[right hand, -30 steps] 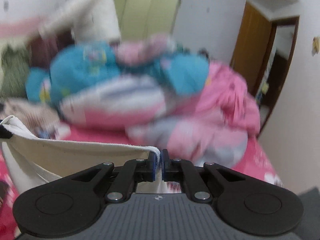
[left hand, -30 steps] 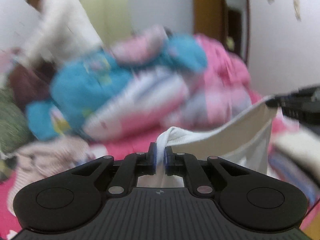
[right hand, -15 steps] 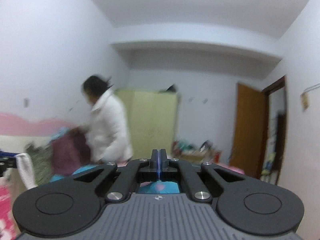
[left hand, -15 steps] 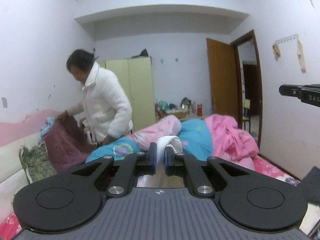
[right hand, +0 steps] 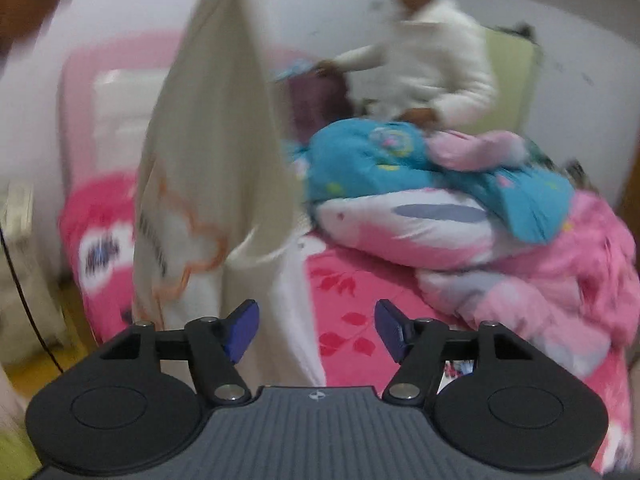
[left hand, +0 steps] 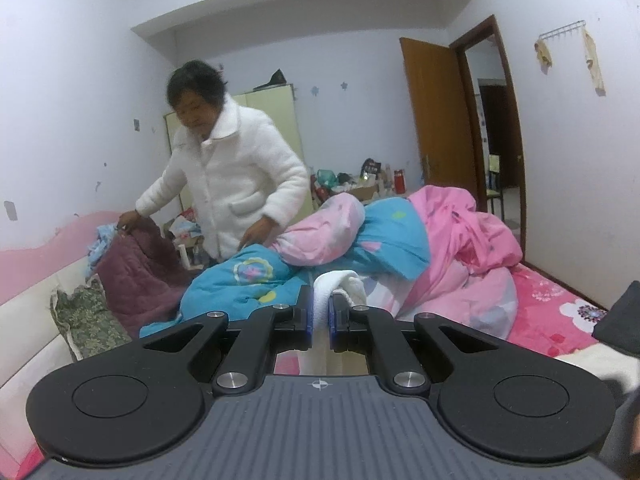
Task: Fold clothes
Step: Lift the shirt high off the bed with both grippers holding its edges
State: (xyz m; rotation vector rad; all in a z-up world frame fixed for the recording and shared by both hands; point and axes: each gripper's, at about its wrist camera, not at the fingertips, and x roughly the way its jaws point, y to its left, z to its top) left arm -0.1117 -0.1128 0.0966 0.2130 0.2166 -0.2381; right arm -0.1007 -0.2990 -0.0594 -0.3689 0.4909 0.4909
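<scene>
only the right wrist view shows the whole garment point(right hand: 208, 168): a cream white piece hanging long above the pink flowered bed point(right hand: 352, 300), with an orange outline print and a line of dark lettering too blurred to read. the left wrist view shows just its bunched white edge point(left hand: 338, 286), clenched between the left gripper point(left hand: 319, 318) pads and held up over the bed. the right gripper point(right hand: 316, 330) has jaws opening, nothing pressed between them, the cloth hanging just beyond the left pad. past the heaped blue and pink quilt point(left hand: 380, 236) stands a person in a white coat point(left hand: 236, 184).
</scene>
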